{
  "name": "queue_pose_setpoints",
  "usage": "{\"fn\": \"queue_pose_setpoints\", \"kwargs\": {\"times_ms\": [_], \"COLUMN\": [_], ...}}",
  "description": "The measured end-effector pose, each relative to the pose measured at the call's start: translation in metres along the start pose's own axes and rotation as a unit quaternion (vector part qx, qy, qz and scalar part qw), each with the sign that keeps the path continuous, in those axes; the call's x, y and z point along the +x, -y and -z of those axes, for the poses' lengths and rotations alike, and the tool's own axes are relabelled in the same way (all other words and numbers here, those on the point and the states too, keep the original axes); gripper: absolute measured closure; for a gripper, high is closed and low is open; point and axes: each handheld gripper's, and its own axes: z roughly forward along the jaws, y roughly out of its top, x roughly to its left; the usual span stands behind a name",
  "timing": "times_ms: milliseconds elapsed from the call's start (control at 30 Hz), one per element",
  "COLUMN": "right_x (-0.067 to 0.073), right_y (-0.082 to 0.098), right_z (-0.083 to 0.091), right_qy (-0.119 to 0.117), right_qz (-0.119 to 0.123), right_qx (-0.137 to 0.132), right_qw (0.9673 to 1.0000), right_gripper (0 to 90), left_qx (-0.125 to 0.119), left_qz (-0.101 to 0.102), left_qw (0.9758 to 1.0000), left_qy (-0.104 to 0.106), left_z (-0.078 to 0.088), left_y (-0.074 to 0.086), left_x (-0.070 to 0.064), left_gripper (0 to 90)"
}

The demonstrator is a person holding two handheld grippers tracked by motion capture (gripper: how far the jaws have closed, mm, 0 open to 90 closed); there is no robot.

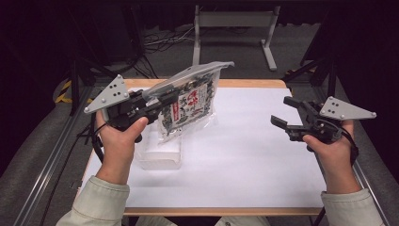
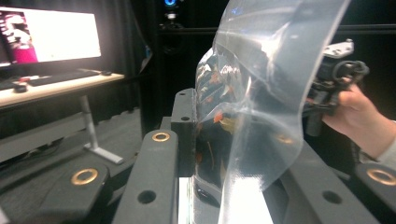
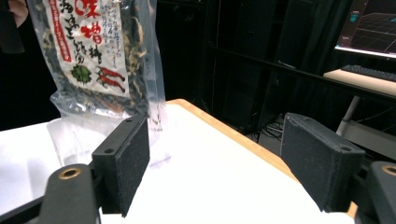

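The left gripper (image 1: 162,101) pinches the food pouch (image 1: 188,106) aloft above the table's (image 1: 244,155) far-left part, the right gripper (image 1: 287,115) waits spread, so hand-off or placement seemingly remains.

bag (image 3: 93,56) | label: red East Asian characters, chili drawing | unreadable

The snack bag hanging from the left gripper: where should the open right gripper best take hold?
Probably the bag's free right edge, coming in sideways from the right. The bag hangs upright above the table, the left gripper clamps its upper left, and the right gripper already faces that flat edge, open.
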Motion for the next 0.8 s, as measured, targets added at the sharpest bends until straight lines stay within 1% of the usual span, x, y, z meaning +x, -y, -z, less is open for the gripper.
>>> {"fn": "queue_pose_setpoints", "kwargs": {"times_ms": [33, 67, 100, 267, 300, 333, 400, 467, 500, 533, 600, 633, 733, 800], "right_x": [0.0, 0.0, 0.001, 0.001, 0.001, 0.001, 0.001, 0.001, 0.0, 0.0, -0.001, -0.001, -0.002, -0.003], "right_y": [0.002, 0.004, 0.007, 0.013, 0.015, 0.017, 0.022, 0.028, 0.03, 0.032, 0.034, 0.035, 0.037, 0.038], "right_z": [0.0, 0.0, 0.0, 0.001, 0.002, 0.003, 0.003, 0.003, 0.001, 0.001, 0.001, 0.001, 0.0, 0.0], "right_qy": [0.002, 0.003, 0.002, 0.004, 0.005, 0.002, -0.002, 0.005, 0.005, 0.011, 0.02, 0.019, 0.025, 0.025], "right_qz": [0.001, 0.0, -0.003, -0.011, -0.015, -0.024, -0.035, -0.043, -0.049, -0.045, -0.048, -0.048, -0.05, -0.052], "right_qx": [0.0, 0.0, -0.001, 0.004, 0.004, 0.003, -0.001, -0.003, 0.01, 0.019, 0.023, 0.022, 0.025, 0.026], "right_qw": [1.0, 1.0, 1.0, 0.9999, 0.9999, 0.9997, 0.9994, 0.9991, 0.9987, 0.9987, 0.9984, 0.9984, 0.9981, 0.998], "right_gripper": [24.4, 24.4, 24.2, 23.3, 22.7, 21.0, 20.6, 20.5, 19.5, 19.1, 18.3, 18.3, 18.1, 18.1], "left_qx": [0.0, 0.006, 0.006, 0.007, 0.005, 0.004, 0.002, 0.0, -0.002, -0.004, -0.011, -0.013, -0.013, -0.012], "left_qz": [0.0, 0.004, 0.004, 0.009, 0.01, 0.012, 0.014, 0.018, 0.016, 0.015, 0.013, 0.013, 0.018, 0.021], "left_qw": [1.0, 0.9999, 0.9999, 0.9997, 0.9996, 0.9995, 0.9994, 0.9992, 0.9991, 0.999, 0.9987, 0.9985, 0.9981, 0.9978], "left_qy": [0.0, -0.011, -0.014, -0.02, -0.024, -0.028, -0.031, -0.035, -0.038, -0.041, -0.048, -0.051, -0.058, -0.062], "left_z": [0.0, 0.002, 0.002, 0.004, 0.005, 0.006, 0.007, 0.007, 0.008, 0.008, 0.009, 0.009, 0.01, 0.011], "left_y": [0.0, 0.0, 0.001, 0.001, 0.001, 0.001, 0.001, 0.002, 0.002, 0.002, 0.003, 0.005, 0.008, 0.01], "left_x": [0.0, 0.003, 0.005, 0.011, 0.014, 0.015, 0.018, 0.021, 0.023, 0.025, 0.029, 0.032, 0.038, 0.041], "left_gripper": [73.7, 73.7, 73.7, 73.7, 73.7, 73.7, 73.7, 73.7, 73.7, 73.6, 73.7, 73.7, 73.7, 73.7]}}
